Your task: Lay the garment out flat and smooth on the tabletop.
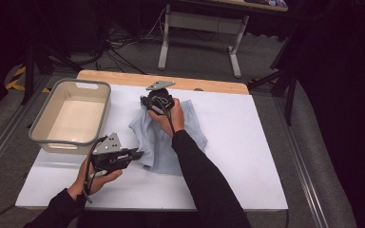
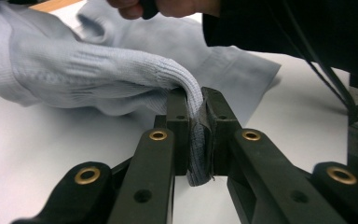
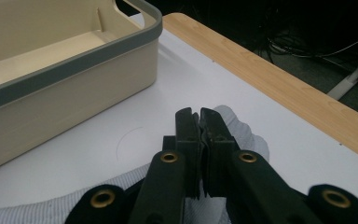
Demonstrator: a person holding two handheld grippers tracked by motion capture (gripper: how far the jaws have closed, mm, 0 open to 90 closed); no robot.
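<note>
While both grippers clamp its edges, the pale blue knit garment (image 1: 166, 135) lies crumpled on the white table (image 1: 247, 142), just beside the beige tub (image 1: 71, 114); the left gripper (image 2: 195, 135) is closed on a ribbed hem, the right gripper (image 3: 199, 140) pinched on fabric at the far edge; the cloth looks light, soft and limp, likely to sag and stretch between holds; hems and seams seem the firmest places to grip.

1. The white surface (image 1: 228, 142) is brightly lit from above; the surrounding room is dark.
2. Shadows fall soft and faint.
3. Near fingers (image 2: 144, 177) and the cloth (image 2: 98, 70) look slightly blurred.
</note>
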